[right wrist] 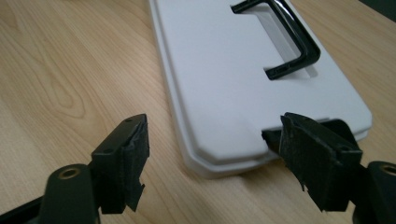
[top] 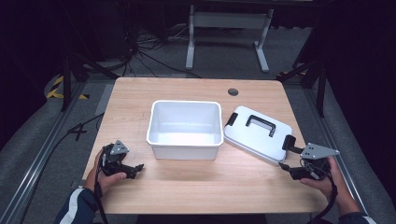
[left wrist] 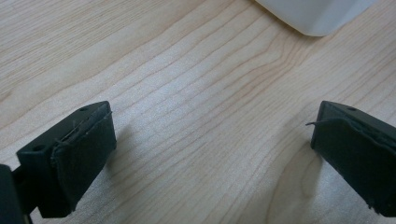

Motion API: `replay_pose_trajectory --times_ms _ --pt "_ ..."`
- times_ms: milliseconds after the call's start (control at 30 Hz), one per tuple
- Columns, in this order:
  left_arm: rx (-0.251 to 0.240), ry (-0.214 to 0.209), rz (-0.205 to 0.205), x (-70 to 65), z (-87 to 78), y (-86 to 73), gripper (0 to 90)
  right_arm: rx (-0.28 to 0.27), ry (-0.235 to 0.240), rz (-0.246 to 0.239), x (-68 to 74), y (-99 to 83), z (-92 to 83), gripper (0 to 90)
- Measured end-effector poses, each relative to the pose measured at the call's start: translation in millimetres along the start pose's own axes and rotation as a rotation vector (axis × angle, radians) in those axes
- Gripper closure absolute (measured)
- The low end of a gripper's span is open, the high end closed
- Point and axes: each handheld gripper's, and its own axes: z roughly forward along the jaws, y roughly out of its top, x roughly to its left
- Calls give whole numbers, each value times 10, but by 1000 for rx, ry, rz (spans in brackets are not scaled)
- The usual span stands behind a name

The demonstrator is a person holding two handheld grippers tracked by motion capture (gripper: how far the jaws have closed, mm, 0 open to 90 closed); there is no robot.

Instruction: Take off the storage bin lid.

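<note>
The right claw (right wrist: 215, 158) is nearest to the camera in the right gripper view: its two black jaws stand wide apart and hold nothing. Between them, a little farther off, lies the near end of the white lid (right wrist: 247, 79). The lid rests flat on the table (right wrist: 56, 70), and its black handle (right wrist: 285, 37) is on top, toward the far end. A black latch (right wrist: 273, 136) sits at the near edge, just beside the right jaw.

In the high view the lid (top: 257, 133) lies just to the right of the open white bin (top: 184, 128), close to touching it, and the right claw (top: 286, 168) is near the lid's corner. The left claw (top: 136, 169) rests low over the table (top: 187, 186), in front of the bin's left corner. Its jaws are also open and empty, with only bare wood between them in the left gripper view.

The step in hand seems to be the approach to the lid, probably to put it on the bin. The next move calls for bringing the right claw forward around the lid's edge, or up to the handle, and then closing it firmly. The lid is broad and flat, so a grip at one end may let it tilt; the left claw could help at the other side.
</note>
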Motion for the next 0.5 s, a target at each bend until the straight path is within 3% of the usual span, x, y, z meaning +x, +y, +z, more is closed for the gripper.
replay_pose_trajectory --times_ms 133,233,300,400,500 --pt "2 5 19 12 -3 4 4 -1 23 50 47 -170 79 231" --pt "0 1 8 6 0 2 4 12 22 93 78 -273 140 228" --pt "-1 -2 -1 0 2 0 4 23 22 93 97 -341 162 210" --pt "2 4 20 13 -3 4 4 6 32 164 70 -418 185 212" --pt "0 9 14 7 -4 2 4 23 39 179 65 -471 221 197"
